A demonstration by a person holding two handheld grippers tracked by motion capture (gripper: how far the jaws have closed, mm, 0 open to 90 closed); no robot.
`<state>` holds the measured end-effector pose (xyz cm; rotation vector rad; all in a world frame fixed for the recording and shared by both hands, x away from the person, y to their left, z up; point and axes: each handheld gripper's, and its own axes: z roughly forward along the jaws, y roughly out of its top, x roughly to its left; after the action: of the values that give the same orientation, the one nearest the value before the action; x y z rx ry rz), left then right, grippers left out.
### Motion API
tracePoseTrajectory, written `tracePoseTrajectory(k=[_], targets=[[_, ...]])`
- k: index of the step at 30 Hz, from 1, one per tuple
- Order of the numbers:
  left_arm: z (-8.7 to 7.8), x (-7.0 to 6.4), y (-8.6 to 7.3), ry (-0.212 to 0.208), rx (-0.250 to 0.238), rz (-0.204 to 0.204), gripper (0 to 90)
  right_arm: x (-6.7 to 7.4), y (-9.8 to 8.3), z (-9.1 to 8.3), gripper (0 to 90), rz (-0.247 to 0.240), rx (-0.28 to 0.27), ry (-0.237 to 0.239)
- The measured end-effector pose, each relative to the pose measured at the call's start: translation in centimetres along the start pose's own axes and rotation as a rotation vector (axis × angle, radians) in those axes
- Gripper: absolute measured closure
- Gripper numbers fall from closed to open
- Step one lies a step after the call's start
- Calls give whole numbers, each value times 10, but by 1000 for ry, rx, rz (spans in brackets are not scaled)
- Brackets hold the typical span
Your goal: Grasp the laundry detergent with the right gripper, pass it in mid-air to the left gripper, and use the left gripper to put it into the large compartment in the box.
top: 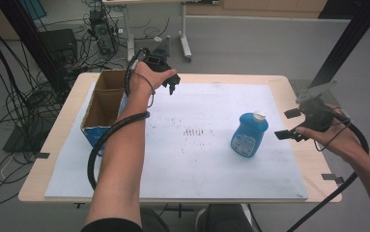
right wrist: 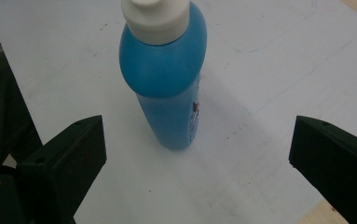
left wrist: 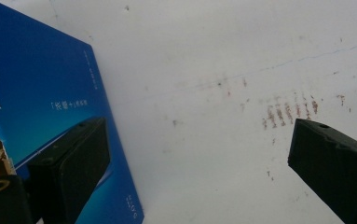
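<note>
The right gripper [top: 289, 123] hangs beside the upright blue bottle [top: 249, 135], jaws wide apart and empty. The left gripper [top: 169, 82] (raised, wrist bent) gapes empty too, seemingly above the cardboard box [top: 106, 104].

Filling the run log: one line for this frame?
left gripper: open, by box | right gripper: open, facing blue bottle | bottle upright, untouched

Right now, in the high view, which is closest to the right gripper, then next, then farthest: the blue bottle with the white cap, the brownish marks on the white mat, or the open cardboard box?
From the right gripper:
1. Blue plastic bottle with white cap, upright, just to its left.
2. Brownish marks, mid-mat.
3. Open cardboard box, at the table's far left edge.
</note>
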<state>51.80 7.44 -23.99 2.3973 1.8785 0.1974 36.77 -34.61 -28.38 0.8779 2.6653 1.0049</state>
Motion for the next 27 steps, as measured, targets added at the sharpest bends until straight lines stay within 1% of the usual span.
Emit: tracePoseTrajectory(k=[1, 2, 6, 7, 10, 11, 13, 16, 20, 27], targets=[[0, 0, 0, 0, 0, 0, 62, 0, 0, 0, 38, 0, 0, 0], [1, 0, 0, 0, 1, -4, 62, 1, -2, 5, 38, -6, -4, -4], [2, 0, 0, 0, 1, 1, 62, 5, -4, 14, 38, -17, -16, -3], [2, 0, 0, 0, 1, 1, 62, 5, -4, 14, 38, -17, -16, -3], [2, 0, 0, -1, 1, 2, 62, 8, -5, 23, 38, -36, -23, -8], [2, 0, 0, -1, 1, 2, 62, 8, -5, 23, 38, -36, -23, -8], [3, 1, 0, -1, 2, 2, 62, 10, -6, 28, 36, -43, -31, -10], [3, 1, 0, 0, 5, 2, 62, 12, -7, 33, 34, -40, -40, -14], [3, 1, 0, -1, 3, 3, 62, 14, -9, 40, 33, -49, -49, -27], [5, 1, 0, 1, 5, 4, 62, 17, -10, 50, 32, -64, -66, -36]])
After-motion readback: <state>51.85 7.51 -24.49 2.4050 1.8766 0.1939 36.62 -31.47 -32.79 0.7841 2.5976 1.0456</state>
